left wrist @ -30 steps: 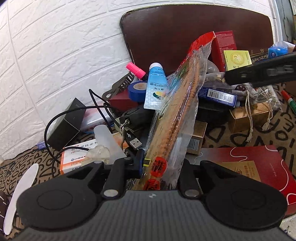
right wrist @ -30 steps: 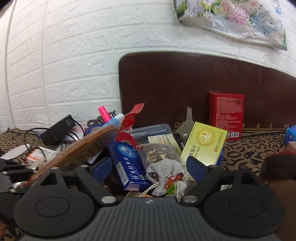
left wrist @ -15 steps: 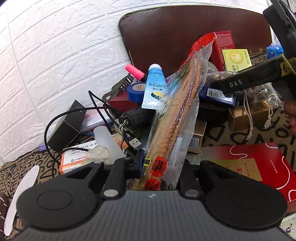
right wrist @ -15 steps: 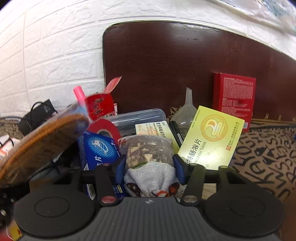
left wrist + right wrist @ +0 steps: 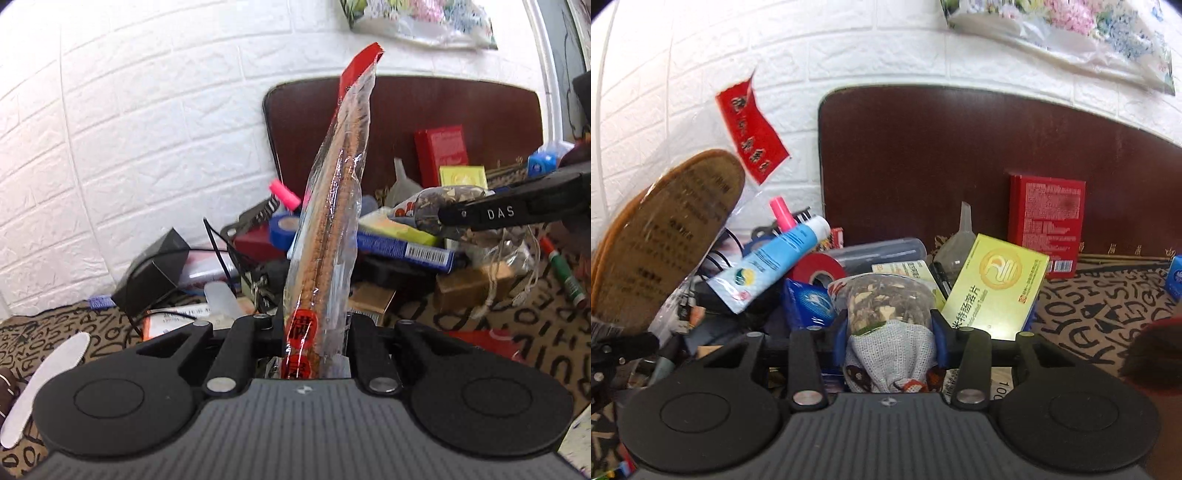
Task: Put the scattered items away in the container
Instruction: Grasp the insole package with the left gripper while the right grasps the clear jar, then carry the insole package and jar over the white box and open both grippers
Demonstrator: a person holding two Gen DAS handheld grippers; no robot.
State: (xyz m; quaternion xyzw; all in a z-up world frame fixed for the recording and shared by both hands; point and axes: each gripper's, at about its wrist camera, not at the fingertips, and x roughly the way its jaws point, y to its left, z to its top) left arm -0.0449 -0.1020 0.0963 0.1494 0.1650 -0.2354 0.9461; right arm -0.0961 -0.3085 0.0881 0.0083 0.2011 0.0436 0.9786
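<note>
My left gripper point(image 5: 314, 334) is shut on the bottom of a clear packet of brown insoles point(image 5: 332, 221) with a red header. The packet stands nearly upright, lifted above the pile. In the right wrist view the same packet point(image 5: 665, 236) hangs at the left. My right gripper point(image 5: 890, 326) has its jaws closing on a clear pouch of dried herbs point(image 5: 886, 299) with a grey mesh bottom, and its blue pads press both sides. The left wrist view shows one of the right gripper's fingers point(image 5: 495, 213) against the pouch point(image 5: 439, 201).
A cluttered pile lies before a dark brown board point(image 5: 923, 166): a blue tube point(image 5: 783, 251), red tape point(image 5: 816, 271), a yellow-green box point(image 5: 997, 291), a red box point(image 5: 1047, 225), a black adapter with cable point(image 5: 155, 266) and a green marker point(image 5: 565, 273). Patterned cloth covers the table.
The left gripper has lifted the insole packet out of the pile and tipped it more upright. The right gripper went from wide open to closed around the herb pouch.
</note>
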